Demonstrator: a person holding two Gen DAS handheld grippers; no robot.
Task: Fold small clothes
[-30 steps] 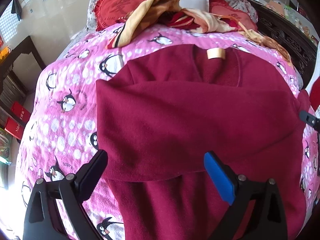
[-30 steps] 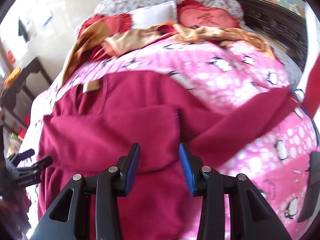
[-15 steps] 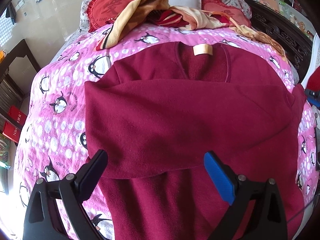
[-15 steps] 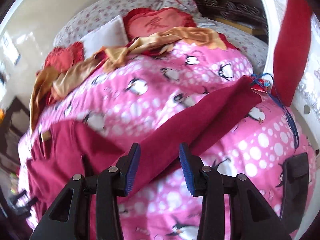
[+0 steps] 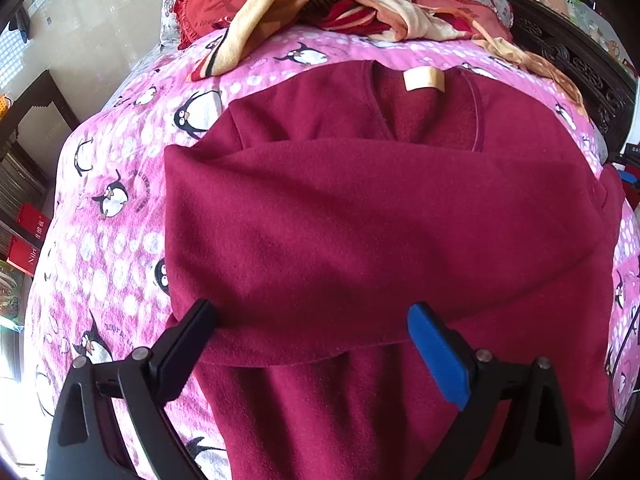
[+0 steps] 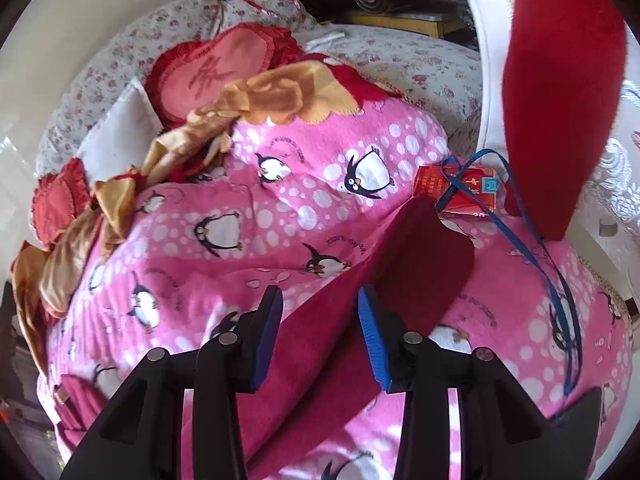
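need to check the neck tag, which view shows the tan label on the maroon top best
The left wrist view: the tan label sits unobstructed inside the collar of the maroon top, facing the camera. The right wrist view catches it only as a small tilted sliver at the lower left edge.

The sweater [image 5: 360, 220] lies mid-frame on the bed's blanket [image 5: 120, 220], one sleeve [image 6: 360, 288] stretching toward the right frame edge near a packet [image 6: 460, 188], with pillows [image 5: 216, 0] behind at the top.

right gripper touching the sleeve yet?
Cannot tell. In the right wrist view the right gripper hangs over the maroon sleeve, jaws open with cloth showing between the pads, but neither contact nor a gap is plain.
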